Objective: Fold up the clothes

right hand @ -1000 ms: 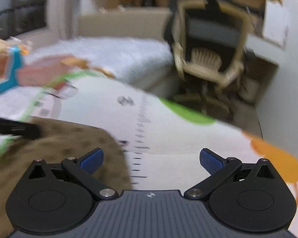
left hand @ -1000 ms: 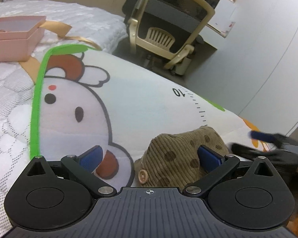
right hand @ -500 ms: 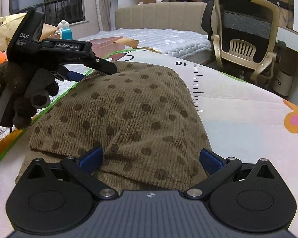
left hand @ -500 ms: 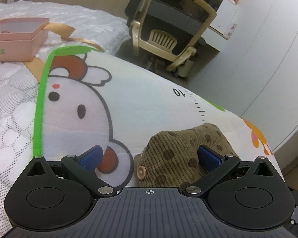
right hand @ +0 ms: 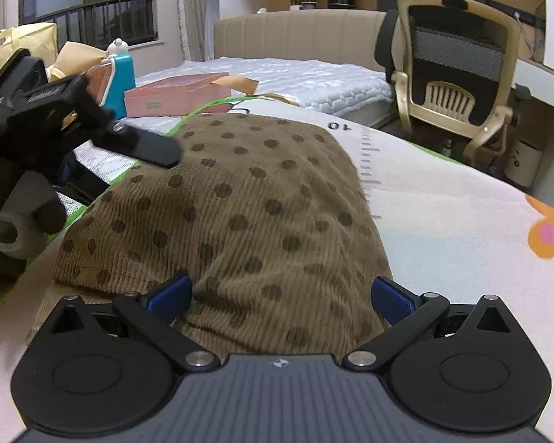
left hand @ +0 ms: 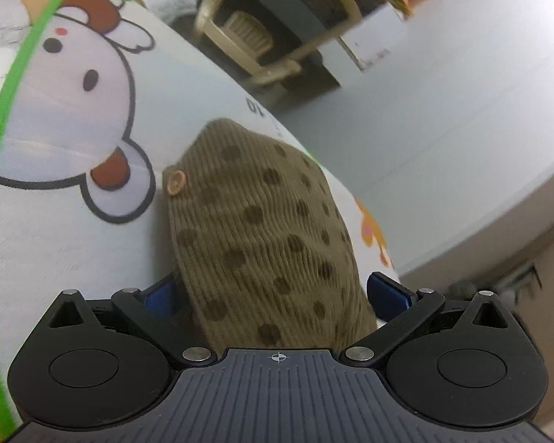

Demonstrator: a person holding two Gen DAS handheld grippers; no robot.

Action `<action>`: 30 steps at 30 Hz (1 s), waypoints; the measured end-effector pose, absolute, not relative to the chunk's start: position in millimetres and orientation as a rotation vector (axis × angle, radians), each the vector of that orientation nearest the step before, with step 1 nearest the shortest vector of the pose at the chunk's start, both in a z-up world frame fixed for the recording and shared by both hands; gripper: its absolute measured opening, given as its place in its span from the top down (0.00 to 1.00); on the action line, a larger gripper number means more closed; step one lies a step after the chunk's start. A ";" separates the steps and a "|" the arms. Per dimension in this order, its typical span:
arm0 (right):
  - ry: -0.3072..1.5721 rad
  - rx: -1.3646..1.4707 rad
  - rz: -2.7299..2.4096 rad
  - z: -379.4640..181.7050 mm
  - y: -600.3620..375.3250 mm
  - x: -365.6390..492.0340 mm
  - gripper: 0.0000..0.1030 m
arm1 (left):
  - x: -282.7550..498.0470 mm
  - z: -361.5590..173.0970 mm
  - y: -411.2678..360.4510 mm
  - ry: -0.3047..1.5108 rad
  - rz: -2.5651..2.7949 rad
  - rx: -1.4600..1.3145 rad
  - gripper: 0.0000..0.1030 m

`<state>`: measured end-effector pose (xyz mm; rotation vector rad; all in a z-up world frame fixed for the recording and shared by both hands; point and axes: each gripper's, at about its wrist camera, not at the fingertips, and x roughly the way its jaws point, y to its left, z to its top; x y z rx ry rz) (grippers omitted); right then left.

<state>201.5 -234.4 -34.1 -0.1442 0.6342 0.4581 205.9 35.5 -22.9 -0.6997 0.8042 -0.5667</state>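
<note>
Left wrist view looked along the left gripper (left hand: 275, 293), whose blue fingers (left hand: 386, 293) stood wide apart on either side of a brown corduroy garment (left hand: 266, 221) with dark dots. The cloth bulged up between the fingers and ran under the gripper body, but the fingers were not pressed on it. A tan button (left hand: 175, 182) sat at the garment's far left edge. The garment lay on a white play mat (left hand: 74, 251) printed with a cartoon animal, a green border and a ruler scale marked 10. This picture was tilted and somewhat blurred; an office chair (left hand: 269, 33) showed beyond the mat's edge.

From the right wrist view, the right gripper (right hand: 280, 297) was also spread wide, its blue fingers (right hand: 391, 299) straddling the near end of the same garment (right hand: 240, 214), which lay in a rumpled, partly folded heap across the mat (right hand: 443, 221). Whether the finger pads touched the cloth could not be told. The left gripper (right hand: 103, 136) appeared at the left side of this view, its black arm reaching over the garment's far left corner.

Behind the mat lay a white quilted mattress (right hand: 303, 77) holding a pink box (right hand: 173, 98) and a teal bottle (right hand: 122, 74). The chair (right hand: 458, 70) stood to the right by a desk.
</note>
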 end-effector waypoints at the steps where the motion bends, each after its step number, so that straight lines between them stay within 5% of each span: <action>1: 0.629 -0.157 0.473 -34.1 -228.8 206.4 0.00 | 209.3 -22.5 39.6 0.790 -0.573 -0.727 0.00; 12: 0.477 -0.451 0.671 -29.9 -95.3 272.5 0.00 | 227.9 -17.5 132.5 0.675 -0.374 -0.759 0.00; 20: 0.568 -0.314 0.682 14.0 -126.5 291.3 0.00 | 228.6 6.0 169.9 0.585 -0.322 -0.691 0.00; 26: 0.544 -0.087 0.481 42.8 -144.2 351.1 0.00 | 262.8 16.4 163.7 0.622 -0.146 -0.427 0.00; 30: 0.670 -0.183 0.327 -5.4 -116.2 399.1 0.00 | 275.6 15.7 151.0 0.622 -0.097 -0.244 0.00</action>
